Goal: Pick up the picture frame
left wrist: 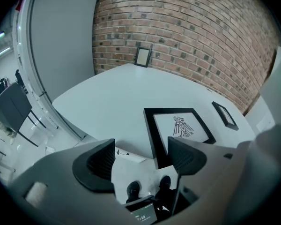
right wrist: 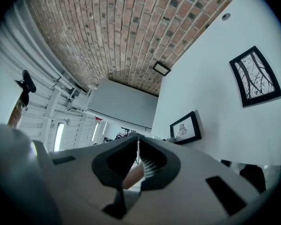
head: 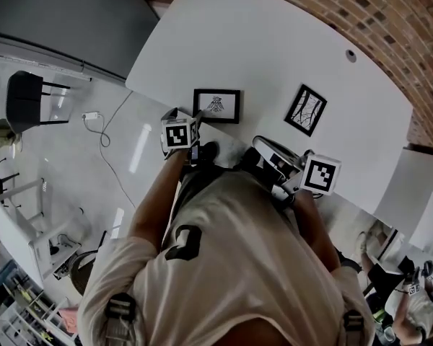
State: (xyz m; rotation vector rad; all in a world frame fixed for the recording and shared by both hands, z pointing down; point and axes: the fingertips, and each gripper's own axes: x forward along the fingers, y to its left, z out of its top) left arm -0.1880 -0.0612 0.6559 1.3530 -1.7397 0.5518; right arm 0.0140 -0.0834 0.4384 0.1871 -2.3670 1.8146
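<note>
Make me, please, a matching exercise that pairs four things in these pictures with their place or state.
Things:
1. bird picture frame
2. branch picture frame
3. small frame
4. right hand-held gripper

Place or state:
A. jaws together
B. stands against the brick wall
C. lies flat on the table, just ahead of the left hand-held gripper, whose jaws stand apart
D. lies flat and askew, right of the bird one in the head view

Pairs: 1-C, 2-D, 3-B, 4-A

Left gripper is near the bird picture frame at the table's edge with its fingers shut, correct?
No: the left gripper has its fingers open, not shut, as the left gripper view shows. It is indeed near the bird picture frame at the table's edge.
</note>
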